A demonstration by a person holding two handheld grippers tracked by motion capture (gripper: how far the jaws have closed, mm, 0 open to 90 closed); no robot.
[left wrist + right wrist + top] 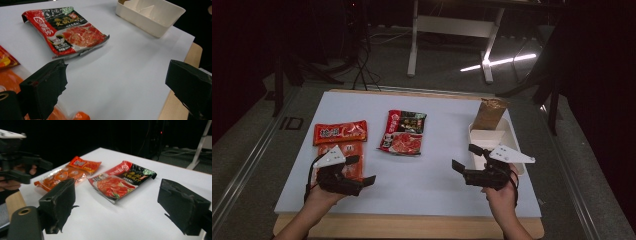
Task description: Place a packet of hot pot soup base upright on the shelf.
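Note:
A red-and-black sauce packet (pixel 403 132) (pixel 66 31) (pixel 122 180) lies flat mid-table. To its left lie a red packet (pixel 340 132) (pixel 85 165) and, nearer me, an orange packet (pixel 343 160) (pixel 60 176). My left gripper (pixel 361 170) (pixel 116 85) hovers over the orange packet's near end, open, with nothing between its jaws. My right gripper (pixel 465 157) (pixel 121 205) is open and empty beside the white bin (pixel 512 135), pointing left toward the sauce packet. The left gripper (pixel 15 167) also appears in the right gripper view, at the far left.
A brown packet (pixel 490 114) stands upright at the far end of the white bin (pixel 147 22). Bare white mat lies between the two grippers. The wooden table edge (pixel 412 225) runs along the front. Table legs and cables stand on the dark floor behind.

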